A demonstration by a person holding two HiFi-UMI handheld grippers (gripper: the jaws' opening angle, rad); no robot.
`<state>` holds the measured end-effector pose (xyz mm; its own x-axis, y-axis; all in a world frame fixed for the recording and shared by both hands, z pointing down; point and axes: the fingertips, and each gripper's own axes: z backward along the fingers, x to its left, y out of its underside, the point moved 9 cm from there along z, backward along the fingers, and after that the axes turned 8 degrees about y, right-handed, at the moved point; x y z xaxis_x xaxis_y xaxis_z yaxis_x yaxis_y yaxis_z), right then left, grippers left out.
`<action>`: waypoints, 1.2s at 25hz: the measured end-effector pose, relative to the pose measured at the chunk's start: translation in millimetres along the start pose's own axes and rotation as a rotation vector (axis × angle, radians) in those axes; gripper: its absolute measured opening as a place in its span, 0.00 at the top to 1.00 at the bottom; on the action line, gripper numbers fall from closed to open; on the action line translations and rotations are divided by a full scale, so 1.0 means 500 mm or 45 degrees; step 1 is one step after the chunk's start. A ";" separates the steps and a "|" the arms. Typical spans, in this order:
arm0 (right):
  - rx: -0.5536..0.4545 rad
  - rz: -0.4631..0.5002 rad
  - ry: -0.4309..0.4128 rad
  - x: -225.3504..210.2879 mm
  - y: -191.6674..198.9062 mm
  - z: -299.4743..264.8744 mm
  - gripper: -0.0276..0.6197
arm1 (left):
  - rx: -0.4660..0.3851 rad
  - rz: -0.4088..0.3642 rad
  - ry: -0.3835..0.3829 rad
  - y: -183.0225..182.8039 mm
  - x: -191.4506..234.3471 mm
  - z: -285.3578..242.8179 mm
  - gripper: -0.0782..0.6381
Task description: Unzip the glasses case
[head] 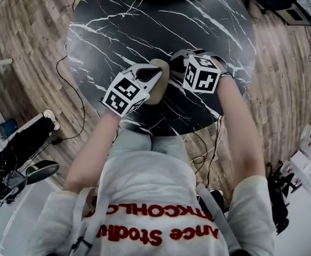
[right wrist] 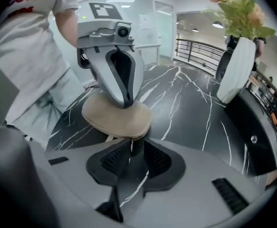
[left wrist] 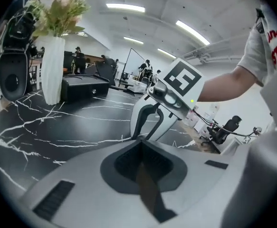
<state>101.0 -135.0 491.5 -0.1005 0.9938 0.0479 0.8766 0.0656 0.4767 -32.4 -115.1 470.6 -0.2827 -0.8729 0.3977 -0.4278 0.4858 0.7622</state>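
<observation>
**Glasses case gripped by both tongs**

On the black marble table (head: 118, 31), near its front edge, sits the tan glasses case (right wrist: 117, 118). The left gripper (right wrist: 125, 101) is clamped on it. The right gripper (right wrist: 134, 148), its jaws nearly together, pinches what looks like the zip pull (right wrist: 137, 144).

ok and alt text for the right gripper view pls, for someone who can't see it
A tan glasses case is pinched from the far side by the left gripper, over a black marble table. Nearest the camera, the jaws of the right gripper sit narrowly apart at the case's near edge. A white vase of flowers stands at the far right.
</observation>
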 end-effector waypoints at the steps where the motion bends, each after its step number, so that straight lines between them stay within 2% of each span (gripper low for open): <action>1: 0.014 0.041 -0.031 -0.003 -0.004 -0.002 0.80 | -0.021 0.019 0.007 0.001 0.002 0.001 0.88; 4: 0.044 0.143 -0.107 -0.006 -0.013 -0.004 0.85 | -0.050 0.024 0.006 0.003 0.002 0.002 0.88; 7: 0.077 0.208 -0.134 -0.006 -0.019 -0.005 0.86 | -0.037 -0.006 -0.020 0.002 -0.002 -0.001 0.88; 11: 0.086 0.249 -0.117 0.001 -0.019 -0.006 0.86 | -0.025 -0.033 -0.049 0.003 -0.007 -0.003 0.88; 17: 0.078 0.257 -0.112 0.020 -0.012 -0.002 0.86 | -0.062 -0.040 -0.060 0.011 -0.014 -0.004 0.88; 20: 0.058 0.237 -0.080 0.033 -0.009 -0.002 0.87 | -0.080 -0.055 -0.071 0.016 -0.015 -0.004 0.88; 25: -0.023 0.083 0.020 0.047 0.005 0.002 0.89 | -0.109 -0.075 -0.063 0.019 -0.014 -0.003 0.88; 30: -0.054 0.008 0.063 0.063 0.010 0.004 0.89 | -0.132 -0.114 -0.084 0.023 -0.018 -0.003 0.88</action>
<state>103.1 -103.1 493.5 -0.1191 0.9884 0.0939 0.8567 0.0545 0.5129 -33.6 -101.8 476.6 -0.3048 -0.9060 0.2938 -0.3637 0.3958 0.8433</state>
